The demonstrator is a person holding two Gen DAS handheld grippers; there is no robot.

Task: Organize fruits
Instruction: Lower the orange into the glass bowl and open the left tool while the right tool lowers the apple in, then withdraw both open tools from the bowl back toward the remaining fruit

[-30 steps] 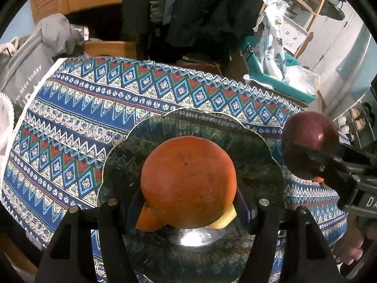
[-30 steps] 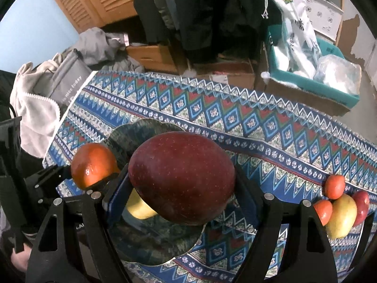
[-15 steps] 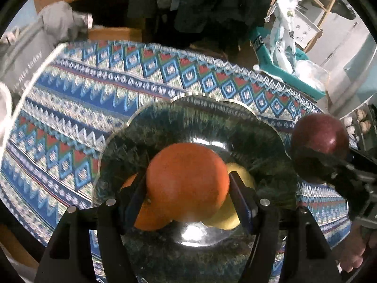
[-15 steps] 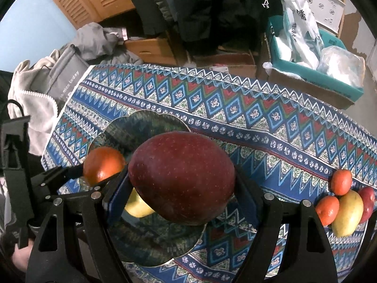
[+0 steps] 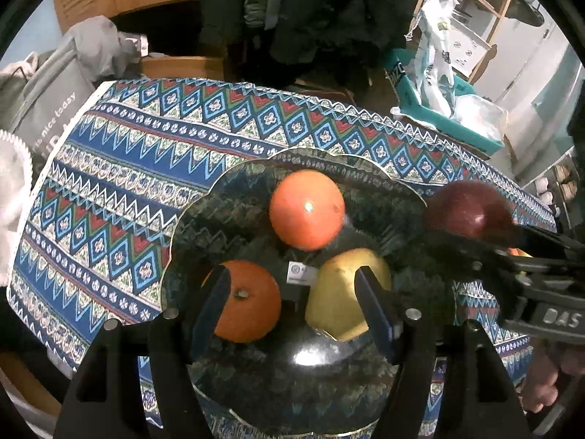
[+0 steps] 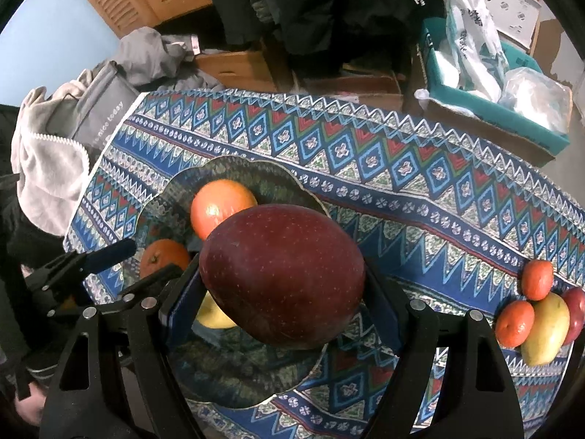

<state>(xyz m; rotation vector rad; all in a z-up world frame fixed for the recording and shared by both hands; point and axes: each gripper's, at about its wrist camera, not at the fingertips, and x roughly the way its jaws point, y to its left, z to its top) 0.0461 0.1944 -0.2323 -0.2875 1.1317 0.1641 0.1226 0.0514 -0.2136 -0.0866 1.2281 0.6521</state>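
Patterned tablecloth bearing a dark scalloped plate and, well apart, a fruit cluster.

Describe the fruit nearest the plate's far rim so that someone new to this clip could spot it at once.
Start at the dark scalloped plate on the patterned tablecloth. Three fruits lie on it: the orange sits alone toward the far rim, beyond a smaller orange and a yellow fruit. It is the bigger, stemless-looking orange one.

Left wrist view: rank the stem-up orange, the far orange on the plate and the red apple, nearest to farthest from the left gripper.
1. Stem-up orange, beside the left gripper, left.
2. Far orange, plate centre, ahead.
3. Red apple, right, held in the right gripper.
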